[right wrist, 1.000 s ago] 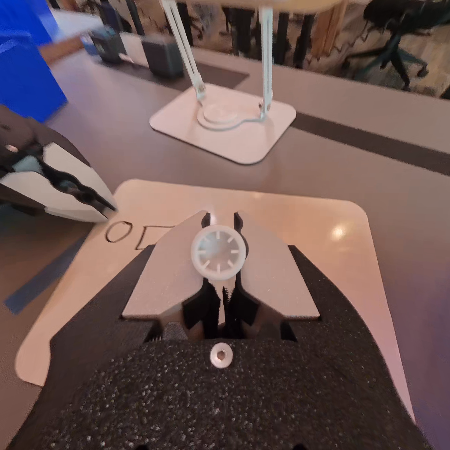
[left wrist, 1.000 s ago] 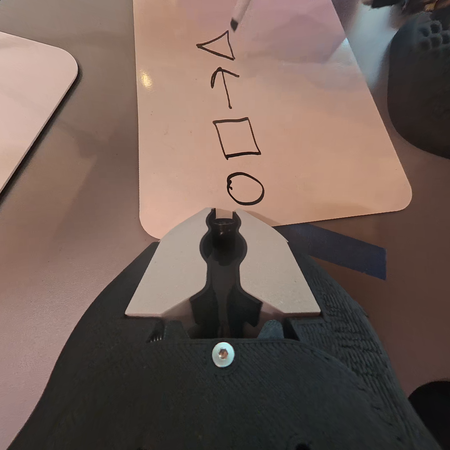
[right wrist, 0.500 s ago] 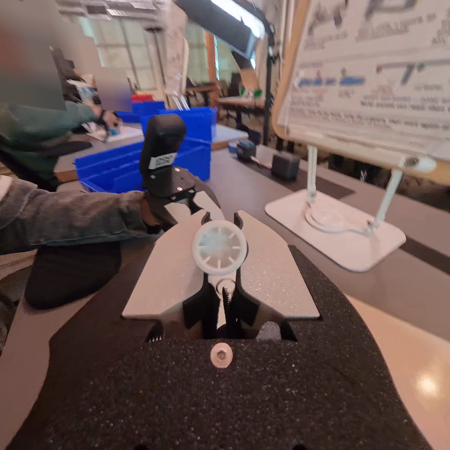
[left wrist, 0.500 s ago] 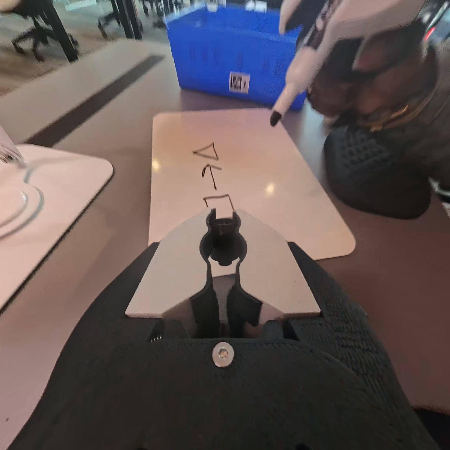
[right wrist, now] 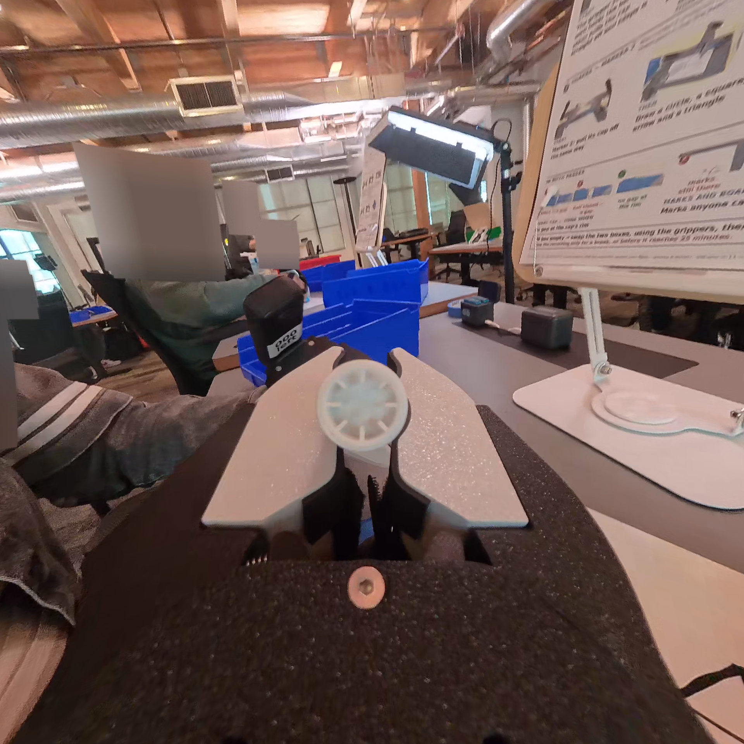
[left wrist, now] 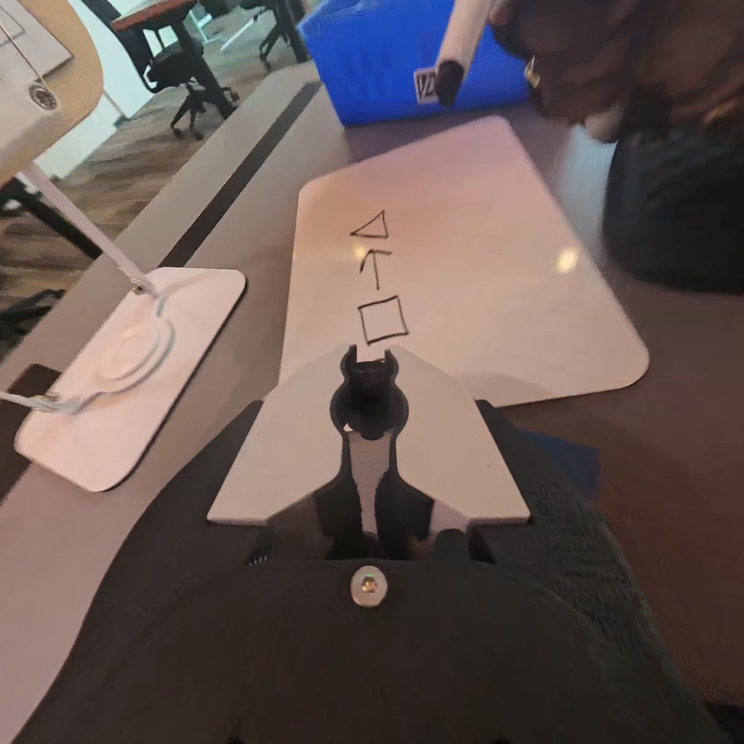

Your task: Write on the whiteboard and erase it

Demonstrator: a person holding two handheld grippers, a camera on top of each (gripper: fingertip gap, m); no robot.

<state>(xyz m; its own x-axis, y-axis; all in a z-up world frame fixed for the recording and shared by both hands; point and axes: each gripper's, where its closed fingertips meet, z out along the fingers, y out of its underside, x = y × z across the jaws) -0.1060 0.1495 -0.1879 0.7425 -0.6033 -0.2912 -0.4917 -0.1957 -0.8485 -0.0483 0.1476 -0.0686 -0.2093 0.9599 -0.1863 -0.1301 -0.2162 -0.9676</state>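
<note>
My left gripper (left wrist: 371,354) jaws pinch small black marker cap (left wrist: 369,392). Right gripper (right wrist: 364,356) jaws squeeze light, slippery white marker (right wrist: 362,404) mid-barrel. Flat white whiteboard (left wrist: 483,282) past left jaws on worktop (left wrist: 644,463).

Whiteboard (left wrist: 483,282): glossy, smooth. Gripper fingers (right wrist: 443,443): matt, speckled plastic. Gripper body (right wrist: 362,664): rough, black, grainy. Marker (right wrist: 362,404): white ribbed plastic.

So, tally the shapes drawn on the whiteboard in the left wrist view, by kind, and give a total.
On the whiteboard:
triangle: 1
arrow: 1
square: 1
Total: 3 in view; the left tongs cover the near edge, so any drawing there is hidden.
</note>
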